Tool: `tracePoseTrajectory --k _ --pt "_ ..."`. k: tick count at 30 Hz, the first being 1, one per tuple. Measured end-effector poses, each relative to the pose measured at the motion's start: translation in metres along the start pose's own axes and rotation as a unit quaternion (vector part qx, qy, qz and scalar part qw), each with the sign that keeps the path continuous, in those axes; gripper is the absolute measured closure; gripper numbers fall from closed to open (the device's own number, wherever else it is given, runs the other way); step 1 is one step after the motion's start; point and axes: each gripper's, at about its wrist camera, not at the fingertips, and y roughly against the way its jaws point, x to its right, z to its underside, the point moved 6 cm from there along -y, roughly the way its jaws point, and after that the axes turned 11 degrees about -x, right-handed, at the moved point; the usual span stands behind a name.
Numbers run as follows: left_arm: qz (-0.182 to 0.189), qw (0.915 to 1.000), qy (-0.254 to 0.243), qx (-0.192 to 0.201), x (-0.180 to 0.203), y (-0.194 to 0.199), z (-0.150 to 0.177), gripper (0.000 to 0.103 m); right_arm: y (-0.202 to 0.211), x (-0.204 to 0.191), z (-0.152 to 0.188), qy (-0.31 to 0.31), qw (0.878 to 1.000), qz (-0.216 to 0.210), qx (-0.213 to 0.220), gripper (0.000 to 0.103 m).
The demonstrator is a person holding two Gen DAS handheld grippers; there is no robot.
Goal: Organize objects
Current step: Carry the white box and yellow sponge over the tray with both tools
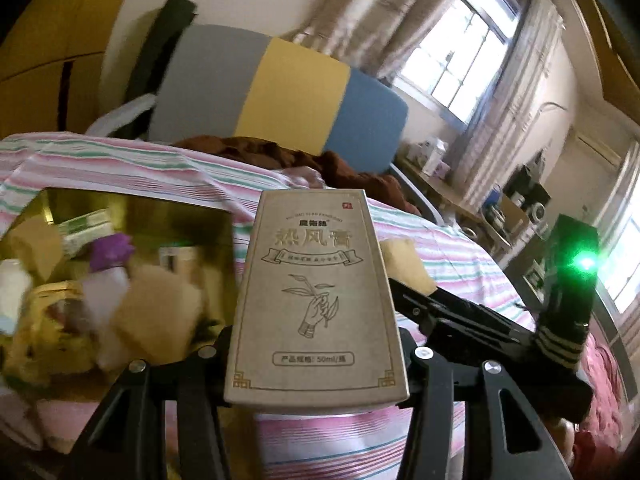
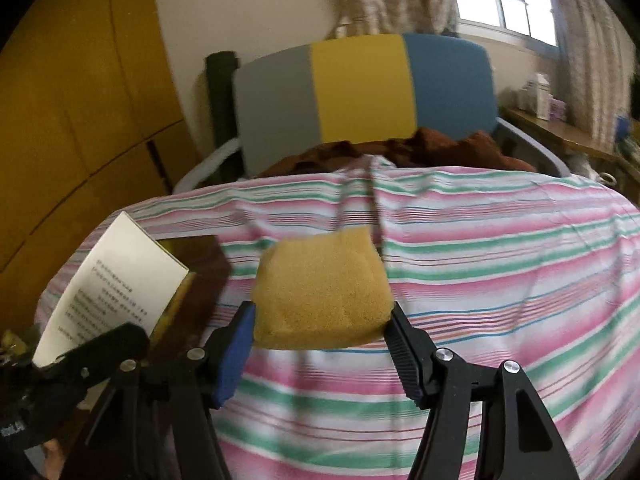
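Note:
My left gripper (image 1: 316, 356) is shut on a grey-beige printed carton (image 1: 316, 300) and holds it upright above the striped bed. In the right wrist view the same carton (image 2: 116, 276) shows its white back at the left. My right gripper (image 2: 320, 320) is shut on a yellow sponge (image 2: 320, 288), held above the bed; in the left wrist view the sponge (image 1: 406, 264) and the right gripper's arm show just right of the carton. A gold-lined box (image 1: 132, 216) at the left holds a purple-capped bottle (image 1: 108, 276), sponges and small packs.
The pink, green and white striped bedcover (image 2: 480, 240) fills the foreground. A brown blanket (image 2: 440, 148) lies before the grey, yellow and blue headboard (image 2: 360, 88). A cluttered side table (image 1: 460, 196) stands at the right under windows. A yellow wardrobe (image 2: 80, 120) is at the left.

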Motion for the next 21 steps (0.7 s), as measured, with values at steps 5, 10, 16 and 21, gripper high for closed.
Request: tracePoseTrajectory --k 5,10,16,21 --pt "-0.023 0.9993 0.028 0.006 -0.040 0.012 -0.009 0.051 -0.004 -0.045 -0.010 0.027 0.999 -0.038 -0.004 0.038" --pt "-0.048 0.9971 0.058 0.002 -0.083 0.020 -0.020 0.051 -0.023 -0.088 -0.024 0.053 0.996 -0.069 -0.028 0.038" --pt "-0.092 0.9932 0.071 0.002 -0.130 0.028 -0.038 0.051 -0.056 -0.128 -0.039 0.078 0.992 -0.085 -0.057 0.038" --pt "-0.116 0.9899 0.079 -0.022 -0.159 0.024 -0.046 0.051 -0.076 -0.151 -0.050 0.078 0.990 -0.097 -0.068 0.037"
